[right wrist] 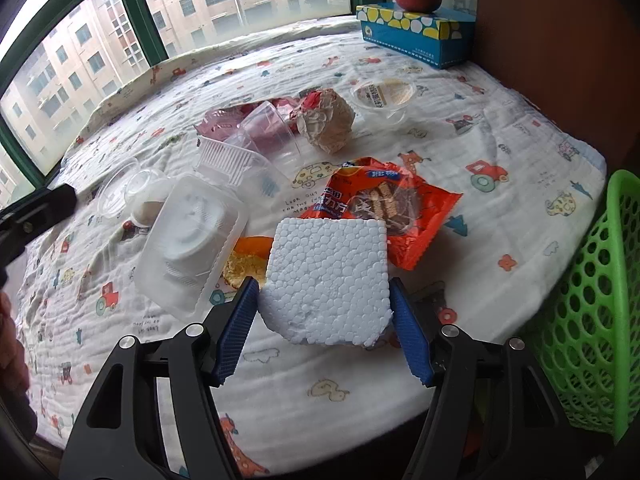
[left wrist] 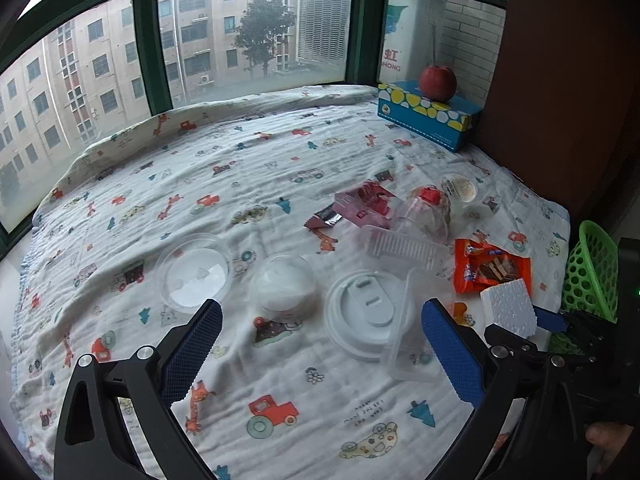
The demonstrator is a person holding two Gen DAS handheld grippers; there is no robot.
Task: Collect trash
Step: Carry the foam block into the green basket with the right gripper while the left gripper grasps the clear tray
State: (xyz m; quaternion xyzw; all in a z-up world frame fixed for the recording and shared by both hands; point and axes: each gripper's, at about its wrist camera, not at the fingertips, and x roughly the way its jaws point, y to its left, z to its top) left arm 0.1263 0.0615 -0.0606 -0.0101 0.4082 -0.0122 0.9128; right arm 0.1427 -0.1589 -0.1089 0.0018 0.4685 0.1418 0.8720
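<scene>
Because nothing sits between its fingers, the left tool hangs open above the cloth-covered bench, angled down at the white cup lid, with clear tubs at its ten o'clock and the foam block at three o'clock. From the right wrist, the right tool tilts steeply down, its blue pads touching the foam block's two sides, a grip suited to carrying it to the green basket at three o'clock.

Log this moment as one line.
right gripper: shut on foam block | left gripper: open, above white lid | green basket: right
</scene>
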